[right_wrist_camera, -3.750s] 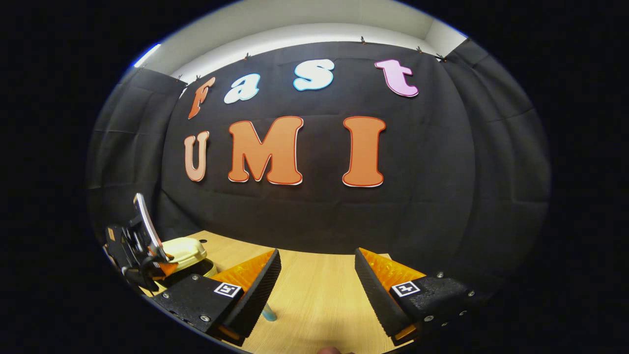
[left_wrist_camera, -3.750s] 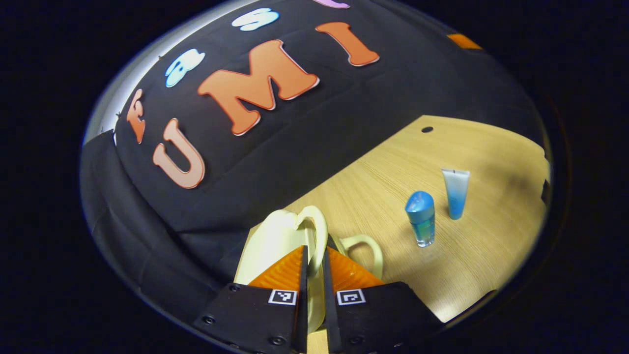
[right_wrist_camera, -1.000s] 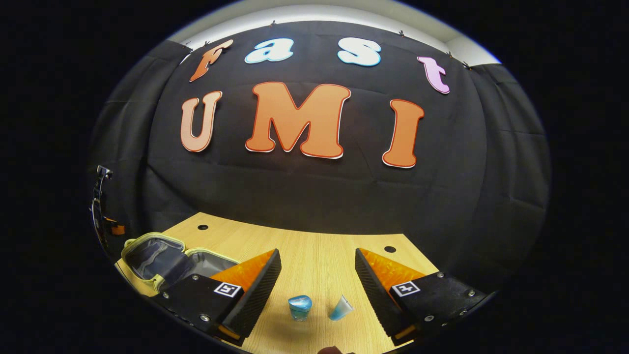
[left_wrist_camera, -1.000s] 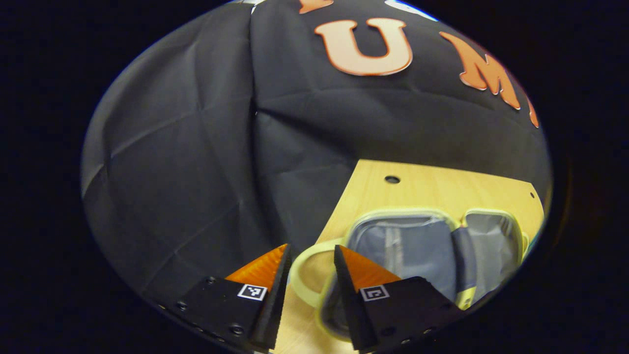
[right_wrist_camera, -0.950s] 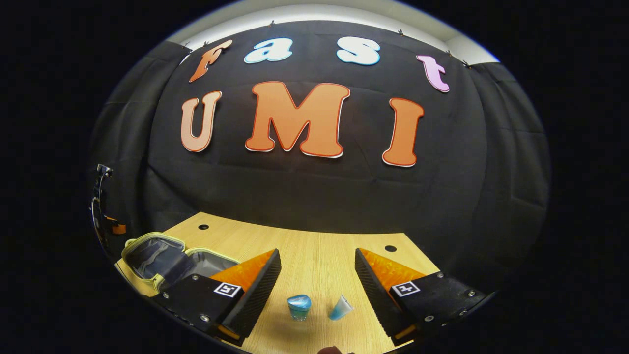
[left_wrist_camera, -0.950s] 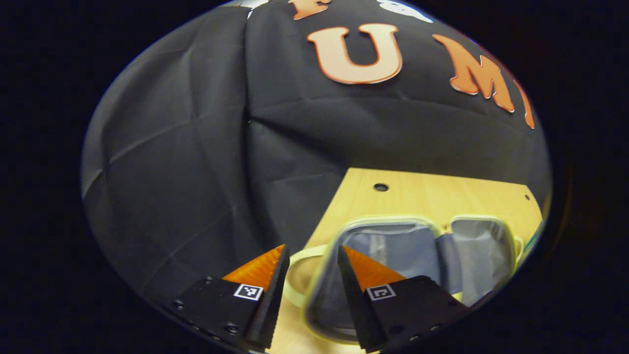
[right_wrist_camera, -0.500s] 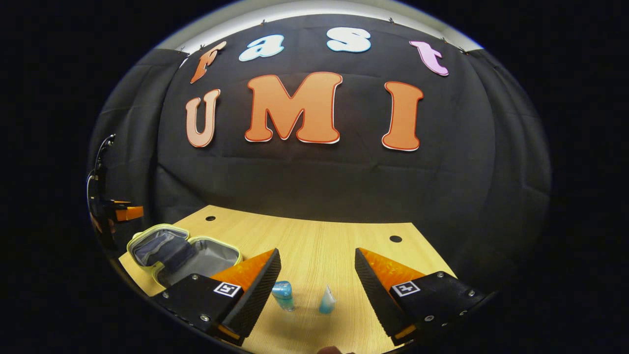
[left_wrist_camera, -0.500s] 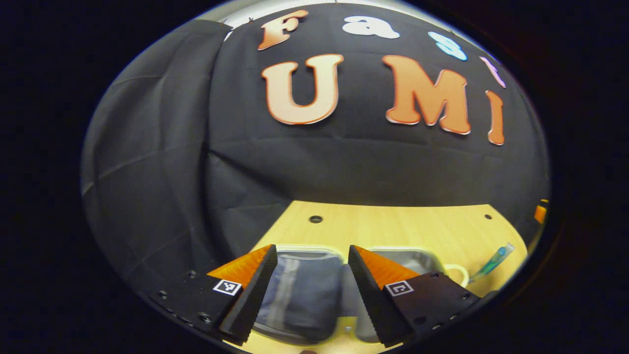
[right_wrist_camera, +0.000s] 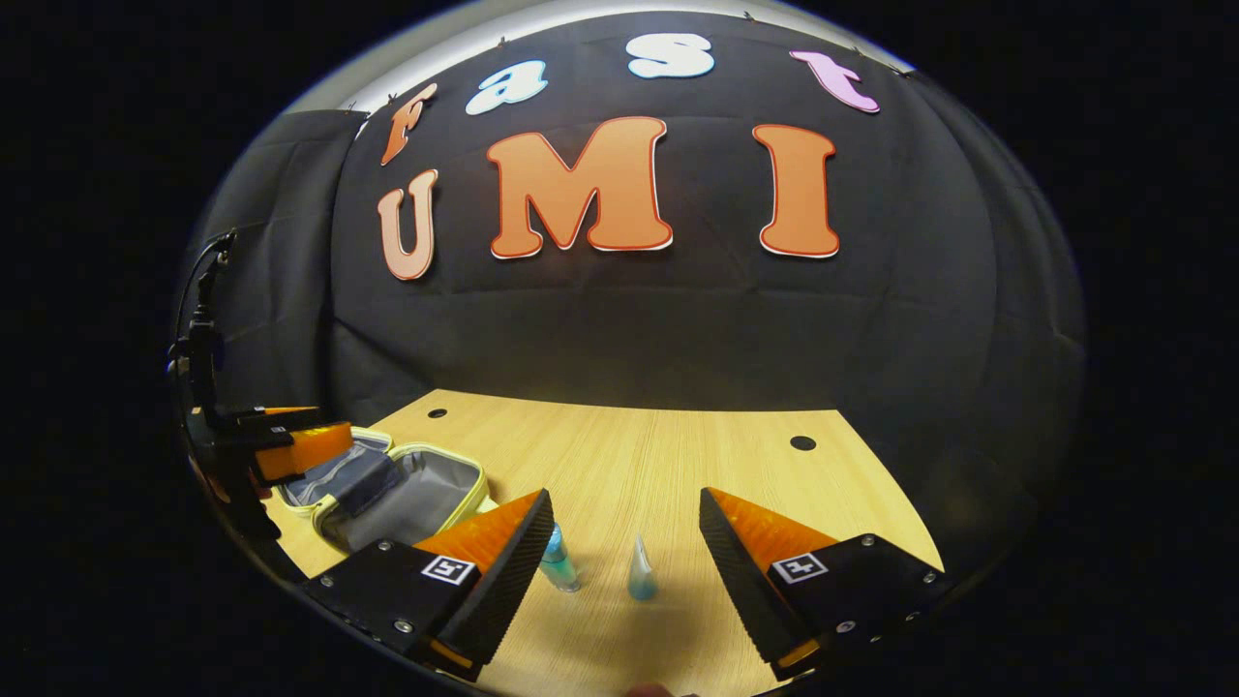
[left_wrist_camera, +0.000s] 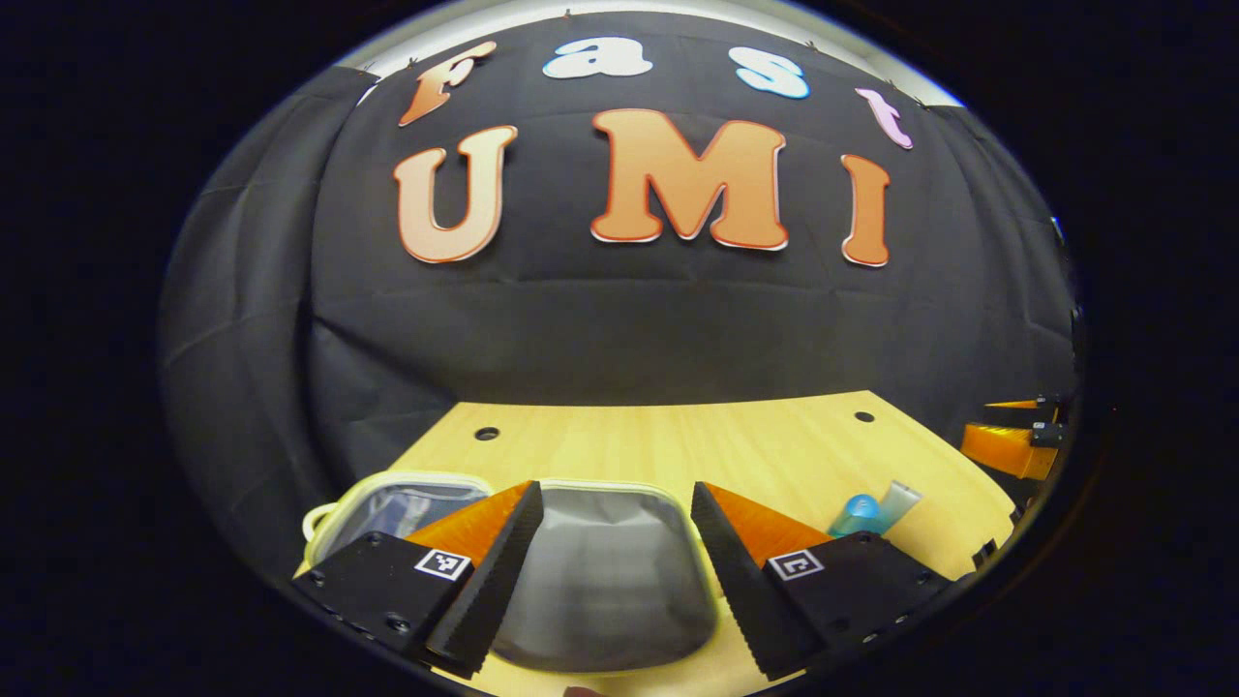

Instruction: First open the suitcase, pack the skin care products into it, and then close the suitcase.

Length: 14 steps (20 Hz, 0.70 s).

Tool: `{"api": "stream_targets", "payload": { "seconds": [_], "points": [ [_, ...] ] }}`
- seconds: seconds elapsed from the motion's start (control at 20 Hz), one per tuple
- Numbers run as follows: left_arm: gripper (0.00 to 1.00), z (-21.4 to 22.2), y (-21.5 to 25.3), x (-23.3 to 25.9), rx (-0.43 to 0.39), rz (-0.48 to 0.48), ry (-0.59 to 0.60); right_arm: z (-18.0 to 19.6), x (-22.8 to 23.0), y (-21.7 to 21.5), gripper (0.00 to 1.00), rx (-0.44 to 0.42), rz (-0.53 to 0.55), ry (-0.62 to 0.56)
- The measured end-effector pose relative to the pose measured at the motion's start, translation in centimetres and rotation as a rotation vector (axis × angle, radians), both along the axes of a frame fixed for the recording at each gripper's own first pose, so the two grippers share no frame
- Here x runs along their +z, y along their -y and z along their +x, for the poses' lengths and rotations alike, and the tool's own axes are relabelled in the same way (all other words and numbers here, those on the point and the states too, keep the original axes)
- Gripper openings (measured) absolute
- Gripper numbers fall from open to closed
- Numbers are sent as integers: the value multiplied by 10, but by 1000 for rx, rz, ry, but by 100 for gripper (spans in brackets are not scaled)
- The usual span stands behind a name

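— Pale-yellow shell, grey lining: the suitcase (left_wrist_camera: pixel 605 571) lies flat and wide open on the tabletop (left_wrist_camera: pixel 697 445), is that right?

— Yes. In the left gripper view one half sits just ahead of and between the left tongs (left_wrist_camera: pixel 610 523), the other half off past their left finger. Those tongs stand apart and hold nothing.

— And the skin care products?

— A blue-capped bottle (right_wrist_camera: pixel 559 561) and a small blue tube (right_wrist_camera: pixel 641 573) stand upright on the wood, close together, just ahead of the right tongs (right_wrist_camera: pixel 624 532). The bottle is just beside their left finger, the tube nearer the middle of the gap. The right tongs are also spread, with nothing gripped.

— How do the suitcase and products sit?

— In the right gripper view the suitcase (right_wrist_camera: pixel 397 489) is to the left of the bottle, near but apart. The left tongs (right_wrist_camera: pixel 290 440) hover above its far half.
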<state>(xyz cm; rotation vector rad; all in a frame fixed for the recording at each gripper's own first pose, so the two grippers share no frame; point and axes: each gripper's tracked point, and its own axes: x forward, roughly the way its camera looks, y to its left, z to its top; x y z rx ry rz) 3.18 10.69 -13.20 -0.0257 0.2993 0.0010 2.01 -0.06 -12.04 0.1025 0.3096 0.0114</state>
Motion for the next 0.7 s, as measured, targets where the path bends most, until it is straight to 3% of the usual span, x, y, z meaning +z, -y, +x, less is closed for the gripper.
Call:
{"api": "stream_targets", "payload": {
  "seconds": [0.4, 0.7],
  "points": [
    [96, -2, 98, -24, -81, 8, 37, 5, -33, 10, 96, 86, -15, -11],
    [96, -3, 158, -80, -193, 3, -2, 6, -67, 15, 96, 111, -43, -25]
  ]
}}
